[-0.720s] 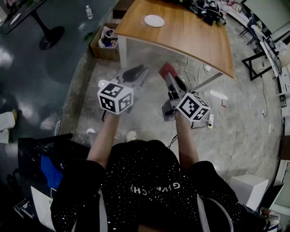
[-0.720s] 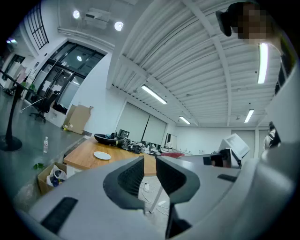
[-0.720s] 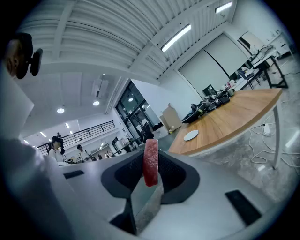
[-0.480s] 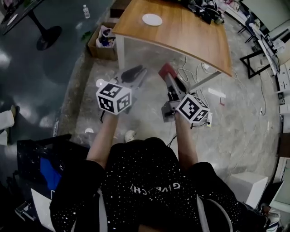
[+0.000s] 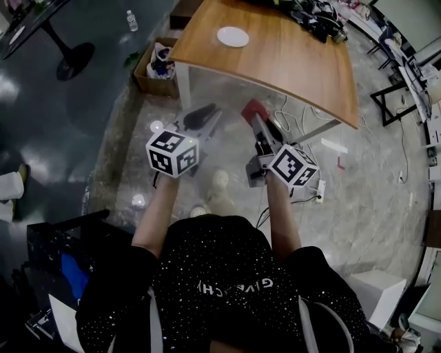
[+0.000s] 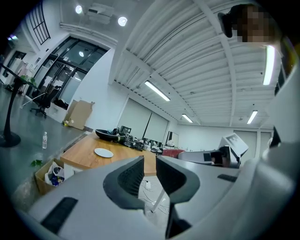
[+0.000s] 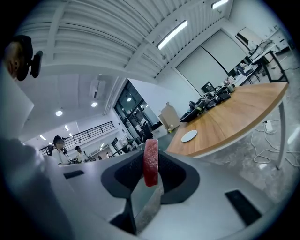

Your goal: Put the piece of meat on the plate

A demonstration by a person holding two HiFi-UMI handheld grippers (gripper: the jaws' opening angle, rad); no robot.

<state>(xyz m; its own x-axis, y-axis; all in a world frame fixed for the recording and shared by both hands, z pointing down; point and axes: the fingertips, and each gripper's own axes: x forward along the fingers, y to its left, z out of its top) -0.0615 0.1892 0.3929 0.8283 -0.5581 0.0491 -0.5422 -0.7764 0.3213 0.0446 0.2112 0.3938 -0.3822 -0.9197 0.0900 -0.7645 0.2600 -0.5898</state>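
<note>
Right gripper clenched on the piece of meat, a red slab upright between my pads, out over the floor. Left gripper: jaws slightly apart, nothing in them. White plate on wooden table, well ahead.

Smooth wood table, glossy white plate, cardboard box, polished mottled floor.

Dark clutter on the table (far end) — cut off, unidentifiable.
</note>
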